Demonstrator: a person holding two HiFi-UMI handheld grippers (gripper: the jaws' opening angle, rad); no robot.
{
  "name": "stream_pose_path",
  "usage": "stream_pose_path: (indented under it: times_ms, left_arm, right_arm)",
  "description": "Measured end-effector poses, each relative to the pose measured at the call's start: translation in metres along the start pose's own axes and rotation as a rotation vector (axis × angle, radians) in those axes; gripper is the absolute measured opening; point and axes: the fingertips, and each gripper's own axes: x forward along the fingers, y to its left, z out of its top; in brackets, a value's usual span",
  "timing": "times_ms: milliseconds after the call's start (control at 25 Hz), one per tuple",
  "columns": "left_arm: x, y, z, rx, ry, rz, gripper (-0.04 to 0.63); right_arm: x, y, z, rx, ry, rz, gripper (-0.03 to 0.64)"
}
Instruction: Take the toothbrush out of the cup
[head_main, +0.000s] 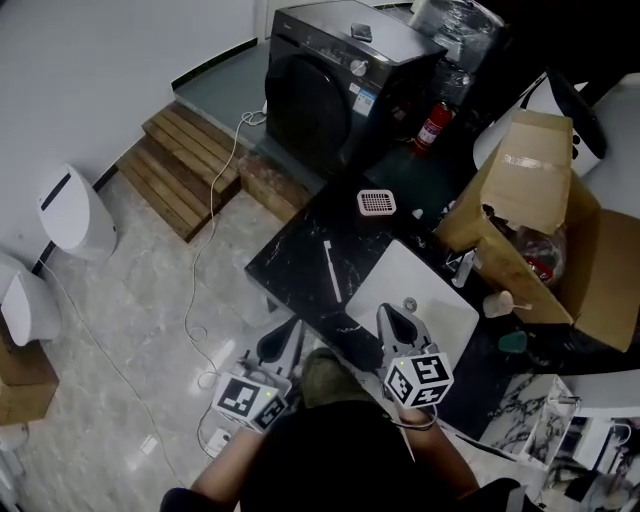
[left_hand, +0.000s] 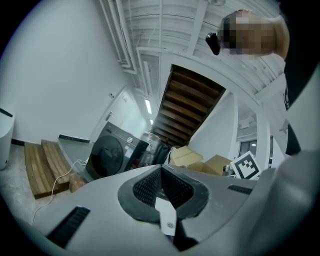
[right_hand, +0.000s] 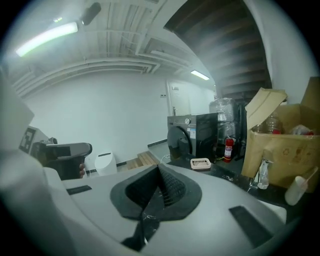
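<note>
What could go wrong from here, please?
The right gripper hangs shut over the white basin; lowered like this, it would probably only push things. The pale cup stands close to the cardboard box, so a reach there may tip it.

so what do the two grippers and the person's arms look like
Both the left gripper and right gripper have smooth grey shells ending in black ribbed pads, with dark slots on top. Each carries a white cube of black square markers. The person wears a dark top.
</note>
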Motion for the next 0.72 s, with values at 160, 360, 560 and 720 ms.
stream_pose_path:
  times_ms: [160,360,560,720]
  left_arm:
    - [0.012,-0.02,-0.007,-0.021,0.012,-0.061,0.023]
    - [0.049,-0.07,-0.03,0.025,0.072,-0.182,0.023]
    - [0.102,-0.145,-0.052,0.032,0.114,-0.325,0.023]
    - [0.14,-0.218,-0.077,0.082,0.149,-0.413,0.023]
  right_arm:
    - [-0.025,-0.012,0.012,0.004,-0.049,-0.021,0.014]
    - [-0.067,-0.057,0.022,0.032,-0.12,-0.102,0.014]
    - [-0.138,-0.135,0.015,0.103,-0.201,-0.254,0.014]
    - [-0.208,-0.209,-0.007,0.143,-0.215,-0.406,0.014]
